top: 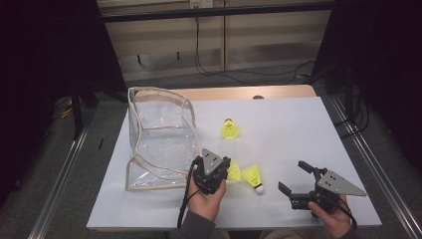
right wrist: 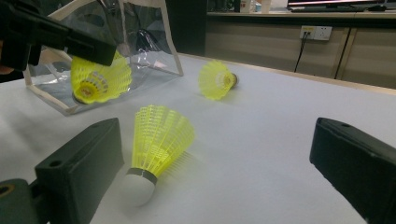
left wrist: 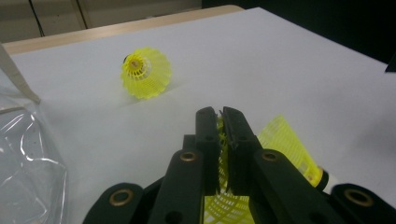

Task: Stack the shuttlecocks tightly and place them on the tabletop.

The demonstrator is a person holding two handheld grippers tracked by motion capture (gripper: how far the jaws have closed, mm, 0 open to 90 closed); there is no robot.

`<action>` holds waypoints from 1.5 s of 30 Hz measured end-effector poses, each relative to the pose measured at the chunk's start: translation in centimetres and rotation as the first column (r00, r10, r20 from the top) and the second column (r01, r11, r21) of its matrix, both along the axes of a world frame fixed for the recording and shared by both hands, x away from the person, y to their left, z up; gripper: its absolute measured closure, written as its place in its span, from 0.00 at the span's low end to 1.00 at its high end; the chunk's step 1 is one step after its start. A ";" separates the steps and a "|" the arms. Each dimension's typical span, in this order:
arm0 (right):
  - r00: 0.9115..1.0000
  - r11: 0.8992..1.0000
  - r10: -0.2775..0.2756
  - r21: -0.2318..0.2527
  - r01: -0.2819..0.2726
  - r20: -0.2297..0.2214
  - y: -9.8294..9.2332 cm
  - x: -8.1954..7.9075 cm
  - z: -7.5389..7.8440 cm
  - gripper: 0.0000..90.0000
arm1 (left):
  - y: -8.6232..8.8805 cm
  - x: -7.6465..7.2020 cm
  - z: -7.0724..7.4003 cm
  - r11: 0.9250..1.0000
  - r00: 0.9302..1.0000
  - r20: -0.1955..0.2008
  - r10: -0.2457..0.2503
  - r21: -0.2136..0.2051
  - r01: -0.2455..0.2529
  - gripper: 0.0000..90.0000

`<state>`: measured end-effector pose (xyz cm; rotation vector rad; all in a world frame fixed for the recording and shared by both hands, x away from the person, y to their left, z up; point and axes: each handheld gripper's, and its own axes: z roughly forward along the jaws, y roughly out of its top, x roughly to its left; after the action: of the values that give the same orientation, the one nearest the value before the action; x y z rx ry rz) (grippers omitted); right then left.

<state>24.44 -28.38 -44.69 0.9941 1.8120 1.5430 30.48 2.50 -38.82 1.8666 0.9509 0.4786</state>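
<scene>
High view: a person's left hand reaches in from the bottom edge, its left gripper clamped on the skirt of a yellow plastic shuttlecock just beside a clear plastic bag with beige trim that stands on the white table. The right hand holds the right gripper low near the front edge, jaws wide apart. A second shuttlecock with a white cork lies between the two grippers; a third shuttlecock rests farther back, near the bag.
</scene>
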 end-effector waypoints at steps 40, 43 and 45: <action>1.000 1.000 -0.006 0.000 0.006 0.003 -0.2 0.0 0.1 0.02 | -4.6 6.6 0.1 0.998 0.999 -0.011 0.053 -0.023 -0.053 0.95; 1.000 1.000 -0.005 0.001 0.005 0.005 -0.3 0.0 0.1 0.02 | -4.6 7.1 -0.1 0.998 0.998 -0.011 0.055 -0.019 -0.055 0.95; 1.000 1.000 -0.005 0.001 0.005 0.004 -0.3 0.0 0.1 0.02 | -4.6 7.2 -0.2 0.998 0.998 -0.010 0.056 -0.013 -0.056 0.95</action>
<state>24.46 -28.66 -44.64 0.9944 1.8051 1.5427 37.71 -2.09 -38.99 1.8363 1.0127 0.4960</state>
